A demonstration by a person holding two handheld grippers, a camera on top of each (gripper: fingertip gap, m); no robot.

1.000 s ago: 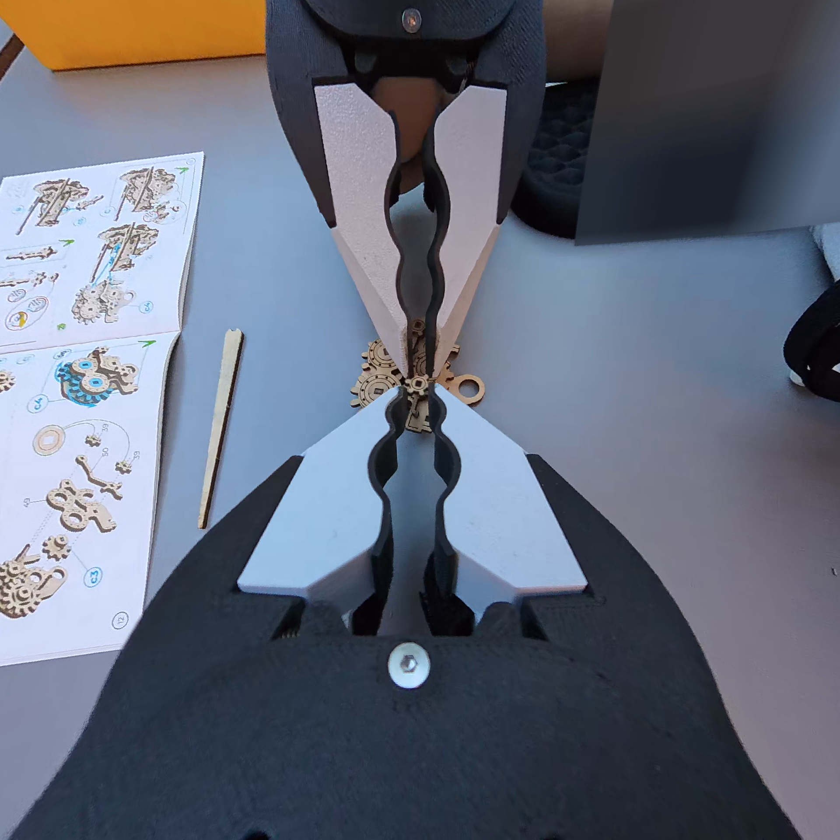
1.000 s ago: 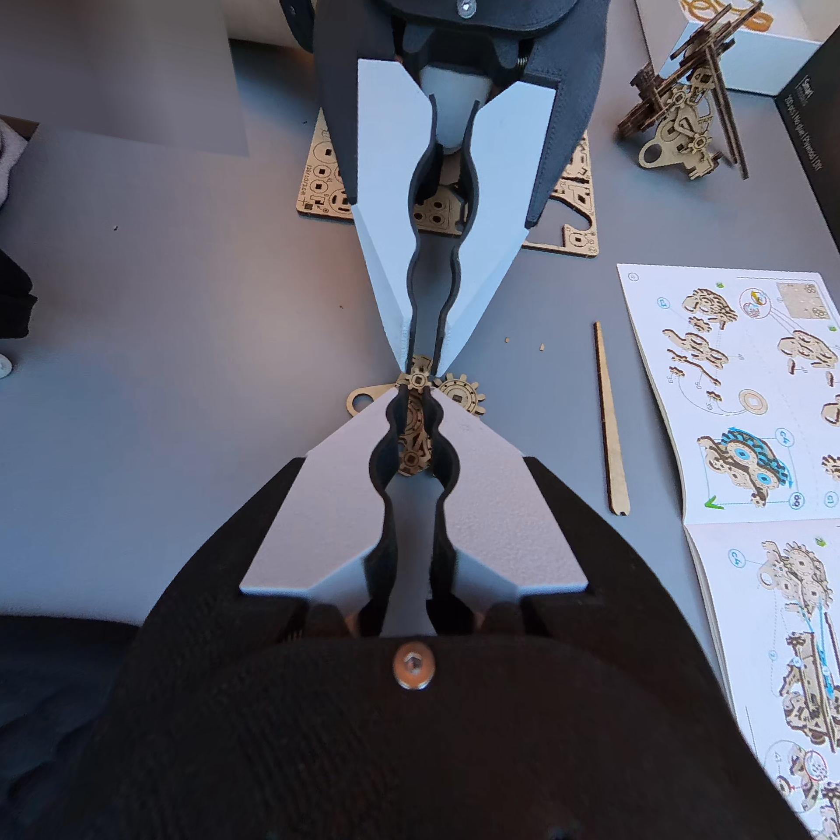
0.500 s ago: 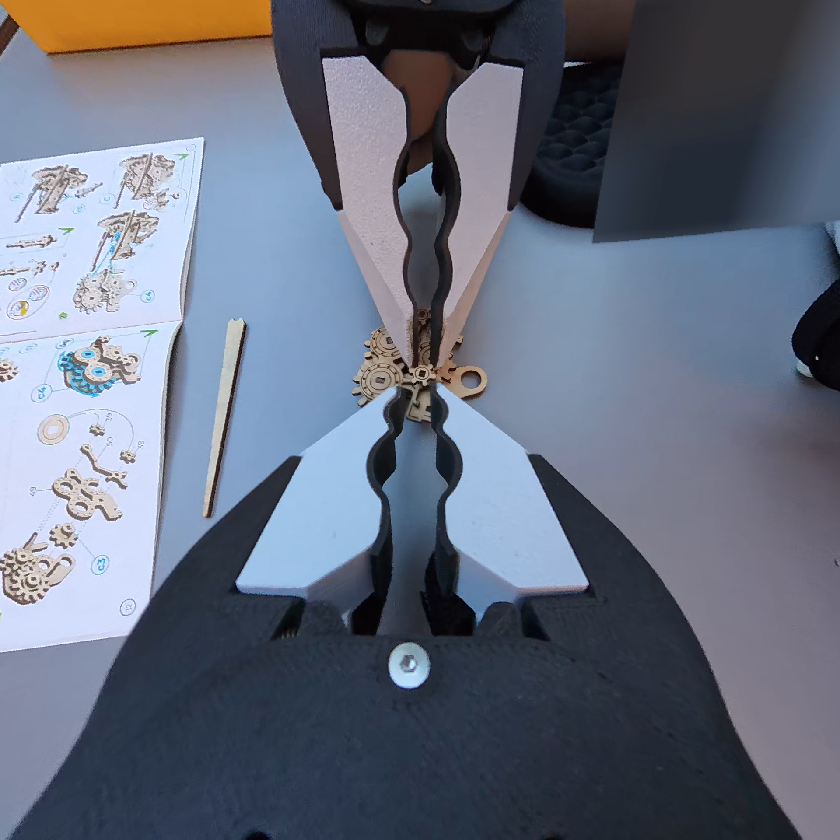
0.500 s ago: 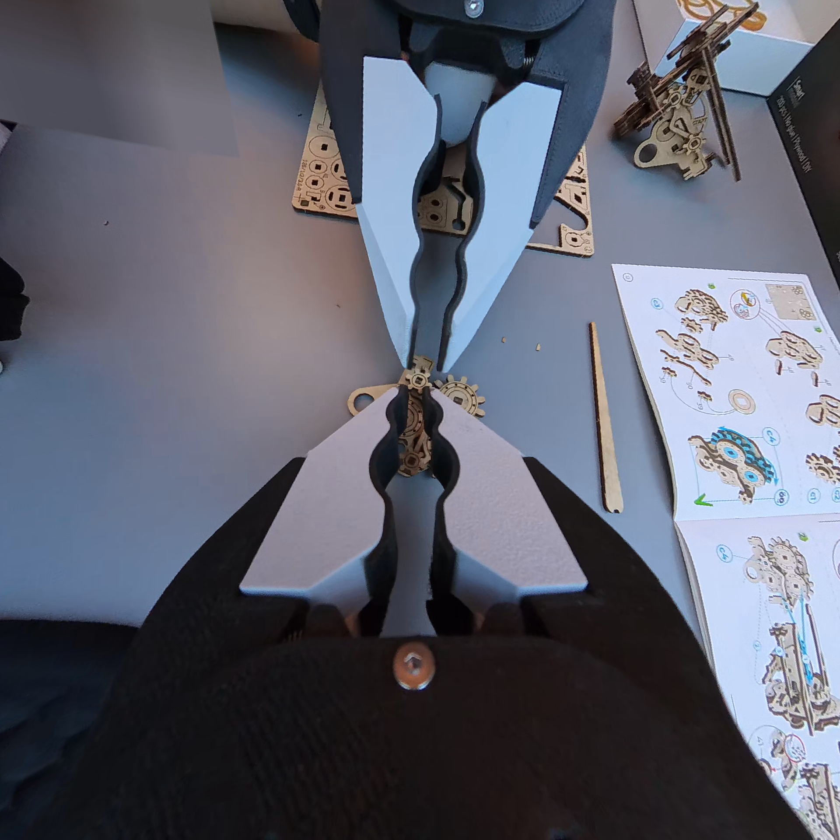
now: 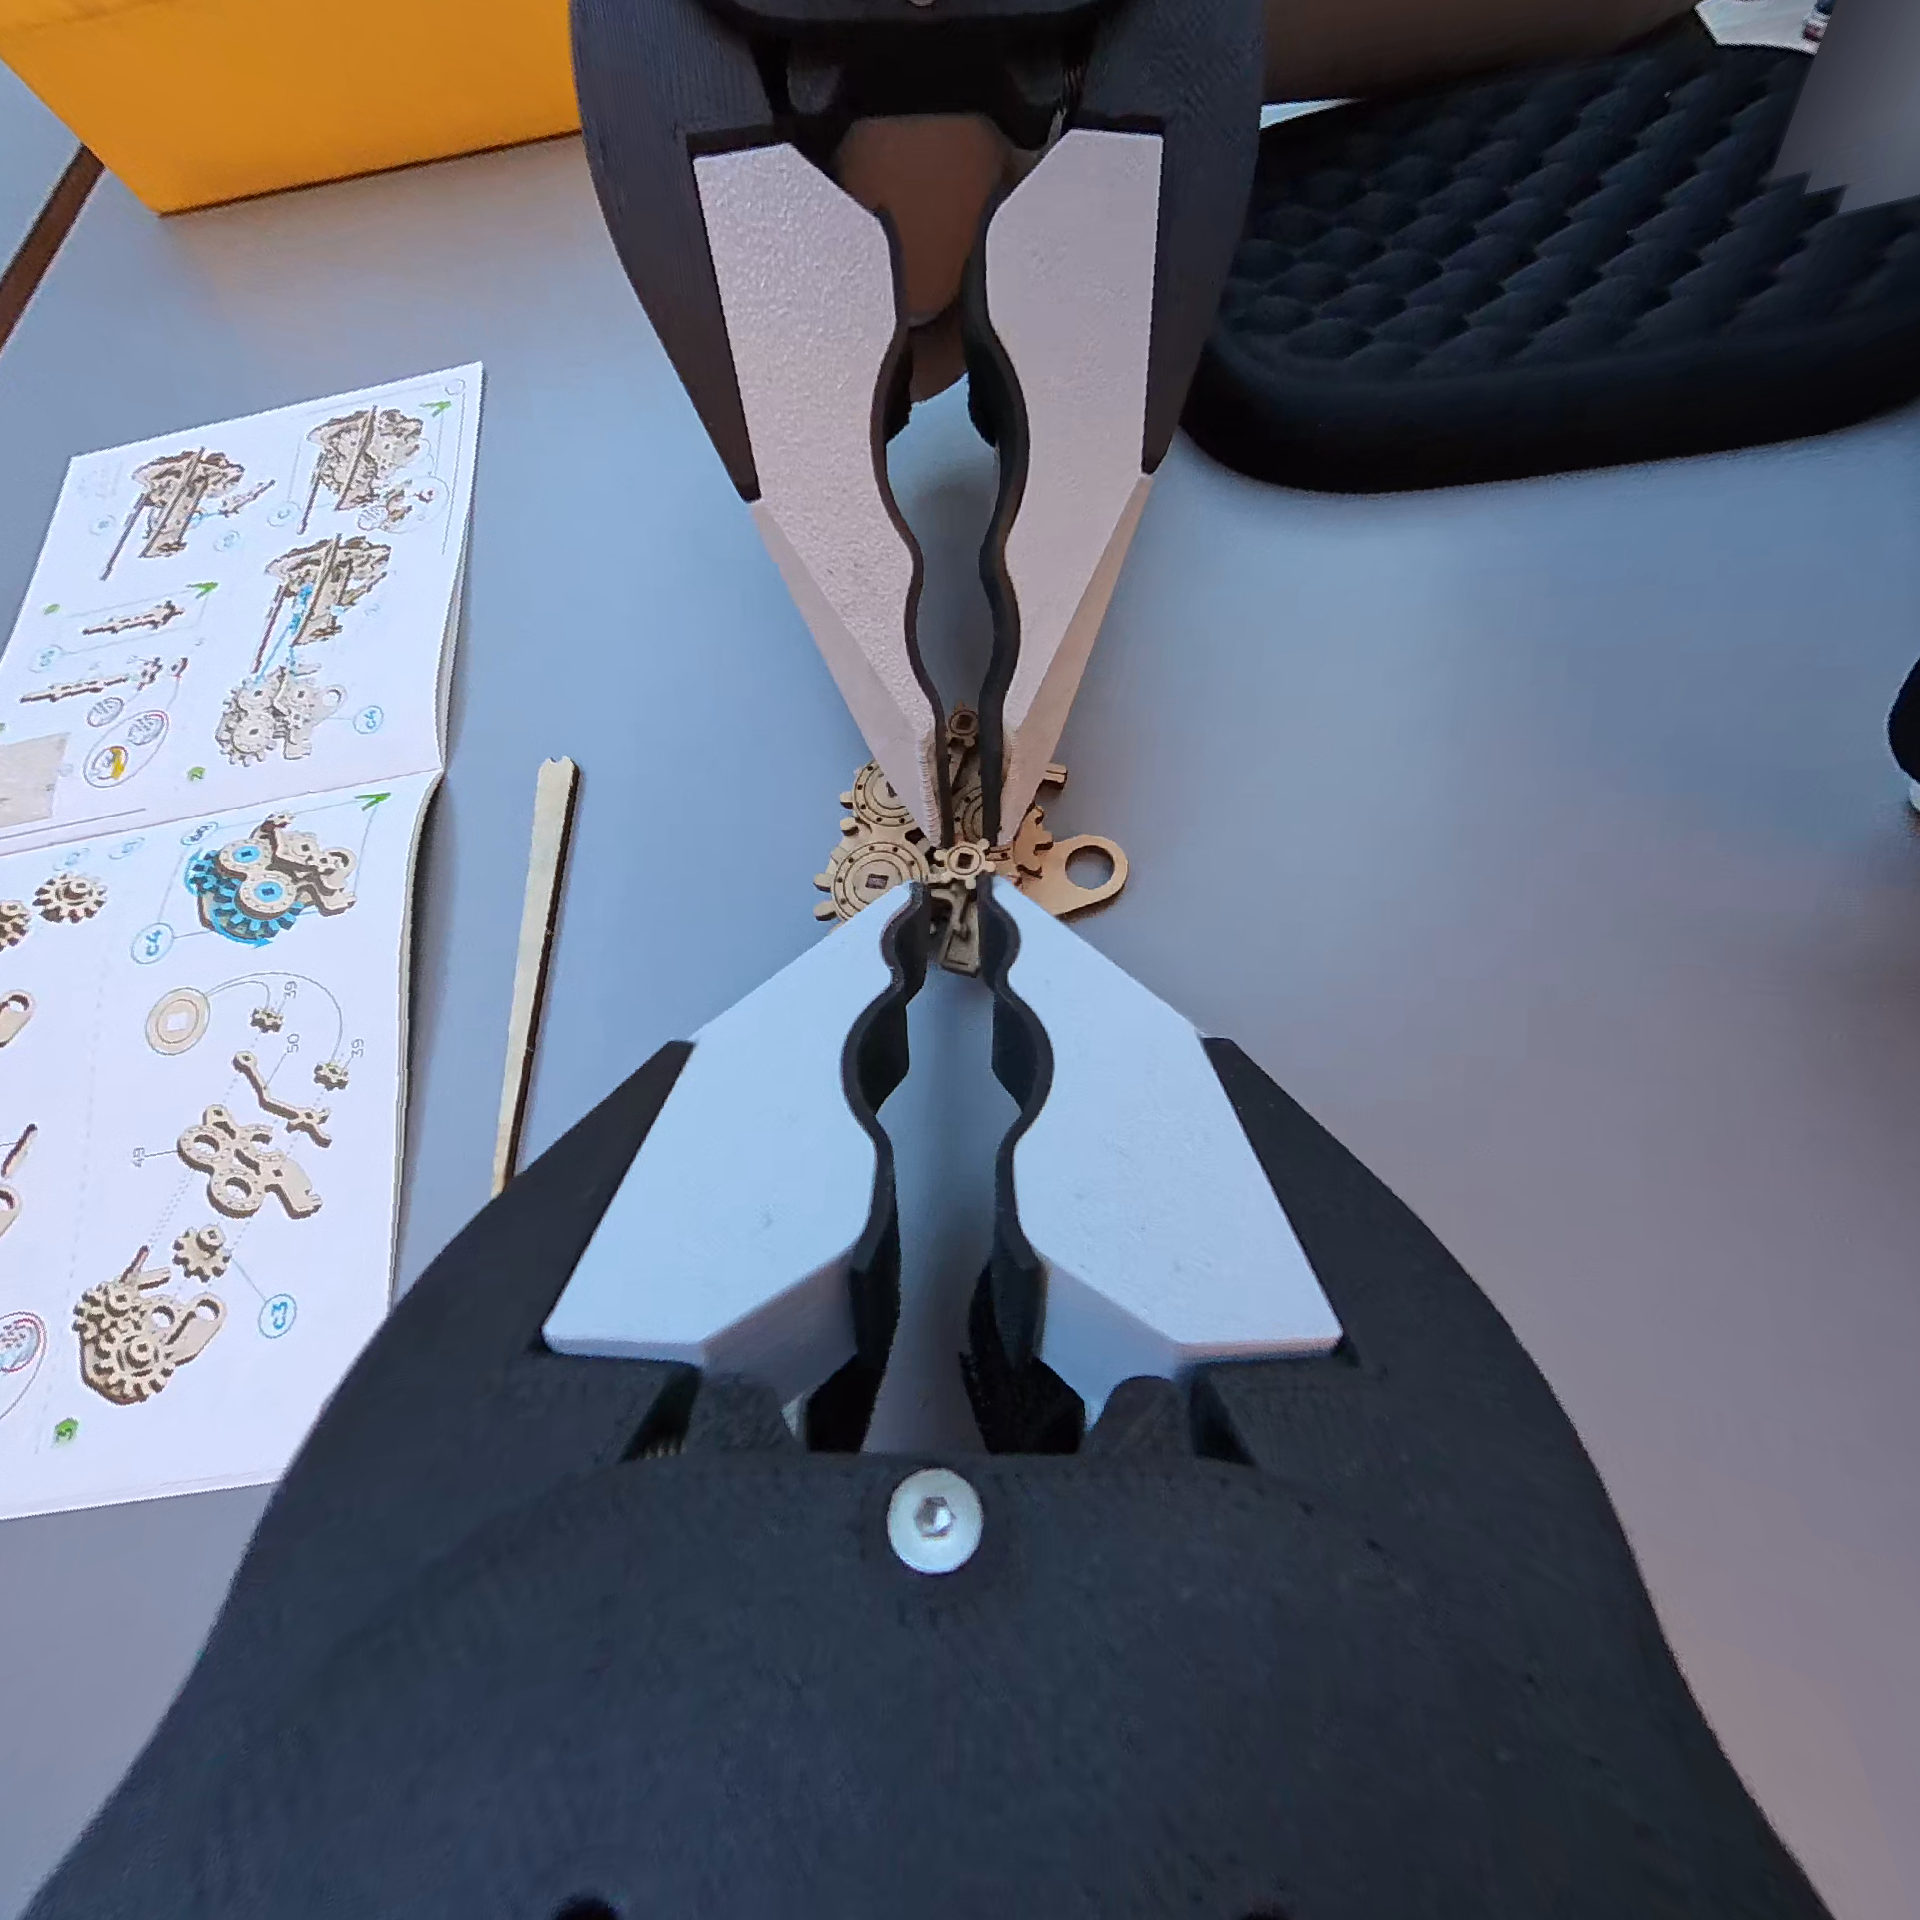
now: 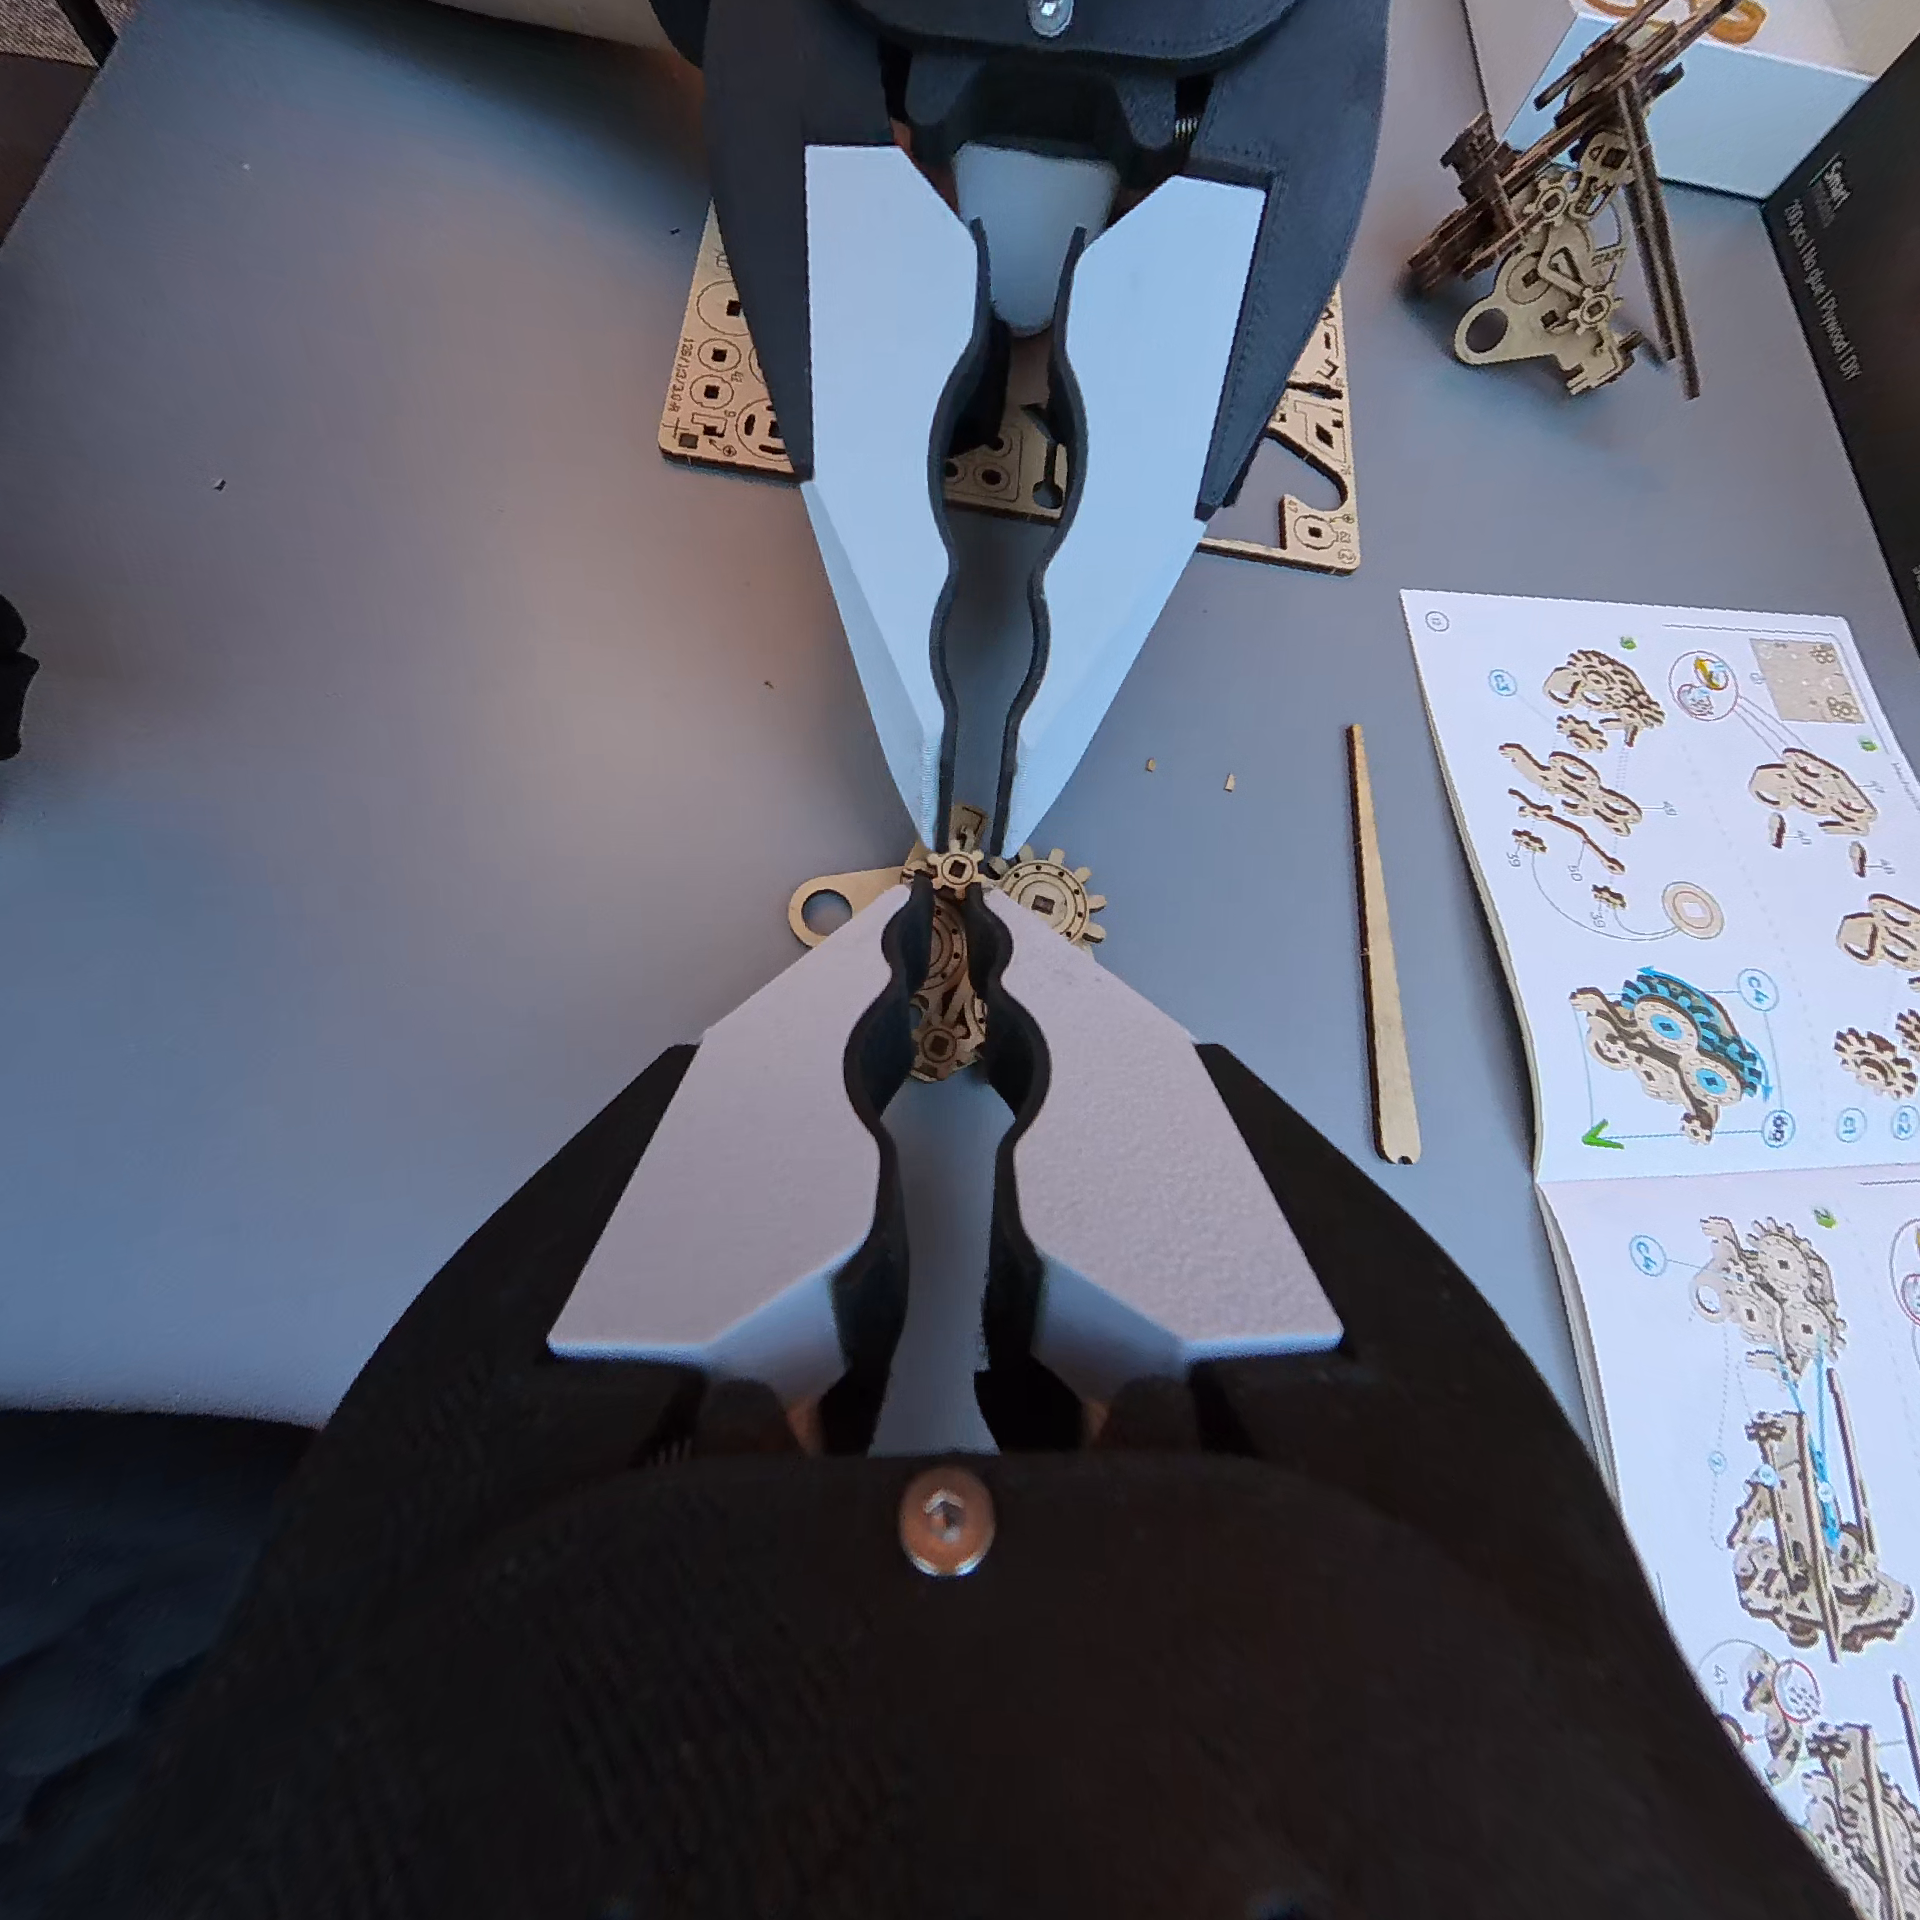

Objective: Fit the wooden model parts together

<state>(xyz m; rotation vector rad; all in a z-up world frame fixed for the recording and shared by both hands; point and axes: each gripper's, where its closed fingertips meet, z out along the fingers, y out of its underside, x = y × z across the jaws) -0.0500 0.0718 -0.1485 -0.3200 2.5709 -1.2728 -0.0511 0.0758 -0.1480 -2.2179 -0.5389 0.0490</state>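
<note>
The grey counter point(image 5: 1455, 831) carries everything. Tip to tip above it, the left tongs point(image 5: 951, 899) and the right tongs point(image 6: 943, 896) face each other, each showing in the other's view, left point(image 6: 966, 821) and right point(image 5: 964, 821).

Beyond the left tongs and to their right lies a black foam pad point(image 5: 1558, 281); beyond and to their left is a yellow box point(image 5: 291, 83). An open booklet point(image 5: 208, 914) of assembly drawings lies flat to their left, and it shows to the right of the right tongs point(image 6: 1683, 935). Beyond the right tongs, partly hidden by the left ones, is a wooden sheet point(image 6: 1299, 457) of punched parts, with a built wooden model point(image 6: 1558, 239) standing farther right.

A wooden stick point(image 5: 535, 966) lies between the booklet and the tongs, seen also from the right point(image 6: 1380, 935).

The gear assembly point(image 6: 1049, 894) sits under the meeting tips, on or just above the counter. The right tongs are nearly closed around it. The left tongs are closed to a slit around a thin wooden piece point(image 5: 958, 925); which tongs pinch the small gear point(image 5: 961, 857) at the meeting point cannot be told.
</note>
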